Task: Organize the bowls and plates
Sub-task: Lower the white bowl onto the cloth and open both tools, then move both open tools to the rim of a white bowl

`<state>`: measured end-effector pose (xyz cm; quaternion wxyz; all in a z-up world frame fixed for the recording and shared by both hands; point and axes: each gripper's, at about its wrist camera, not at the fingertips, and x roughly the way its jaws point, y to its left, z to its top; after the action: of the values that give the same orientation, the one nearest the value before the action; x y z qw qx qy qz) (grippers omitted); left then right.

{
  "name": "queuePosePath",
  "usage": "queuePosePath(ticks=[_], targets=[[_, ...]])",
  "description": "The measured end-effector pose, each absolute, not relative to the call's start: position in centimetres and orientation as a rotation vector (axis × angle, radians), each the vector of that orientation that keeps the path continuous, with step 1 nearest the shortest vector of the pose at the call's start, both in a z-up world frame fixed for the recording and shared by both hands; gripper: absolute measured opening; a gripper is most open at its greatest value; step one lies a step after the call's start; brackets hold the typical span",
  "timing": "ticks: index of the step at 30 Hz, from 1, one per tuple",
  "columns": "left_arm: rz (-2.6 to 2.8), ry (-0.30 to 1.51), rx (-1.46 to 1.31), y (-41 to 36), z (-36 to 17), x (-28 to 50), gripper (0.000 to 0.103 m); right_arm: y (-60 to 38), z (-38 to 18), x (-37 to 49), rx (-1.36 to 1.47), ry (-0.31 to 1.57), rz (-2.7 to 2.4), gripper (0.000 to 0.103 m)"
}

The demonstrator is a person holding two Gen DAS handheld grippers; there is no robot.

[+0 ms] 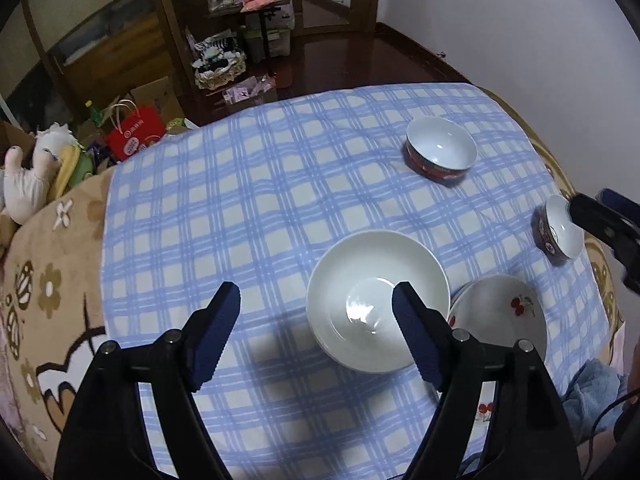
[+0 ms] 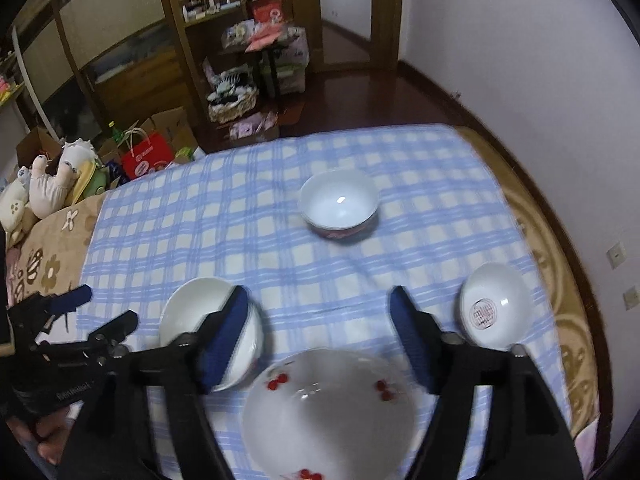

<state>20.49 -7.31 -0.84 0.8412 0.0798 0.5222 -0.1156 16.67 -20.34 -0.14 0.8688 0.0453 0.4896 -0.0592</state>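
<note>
A plain white deep plate (image 1: 378, 300) sits on the blue checked cloth (image 1: 248, 208); it also shows in the right wrist view (image 2: 192, 312). A cherry-patterned plate (image 1: 500, 312) lies right of it and fills the near middle of the right wrist view (image 2: 332, 412). A red-sided bowl (image 1: 440, 152) stands at the far right, seen too in the right wrist view (image 2: 339, 202). A second small bowl (image 1: 558, 228) stands by the right edge, with a red stamp inside (image 2: 494, 306). My left gripper (image 1: 316, 304) is open and empty, just left of the white plate. My right gripper (image 2: 320, 304) is open and empty above the cherry plate.
The cloth lies over a floral beige blanket (image 1: 44, 288). Plush toys (image 1: 32, 176), a red paper bag (image 1: 136, 136) and boxes crowd the floor beyond the far left edge. A wooden shelf unit (image 1: 224, 20) stands behind. A white wall (image 2: 540, 100) runs along the right.
</note>
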Motion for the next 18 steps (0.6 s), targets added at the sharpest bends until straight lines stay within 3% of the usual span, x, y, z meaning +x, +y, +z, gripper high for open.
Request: queuePosePath(ticks=[2, 18], targets=[[-0.241, 1.096, 0.166, -7.6, -0.1, 20.7, 0.080, -21.1, 0.6, 16.3, 0.085, 1.002, -0.145, 0.097], [-0.275, 1.056, 0.171, -11.2, 2.4, 23.9, 0.080, -26.9, 0.8, 17.0, 0.138, 0.963, -0.185, 0.098]])
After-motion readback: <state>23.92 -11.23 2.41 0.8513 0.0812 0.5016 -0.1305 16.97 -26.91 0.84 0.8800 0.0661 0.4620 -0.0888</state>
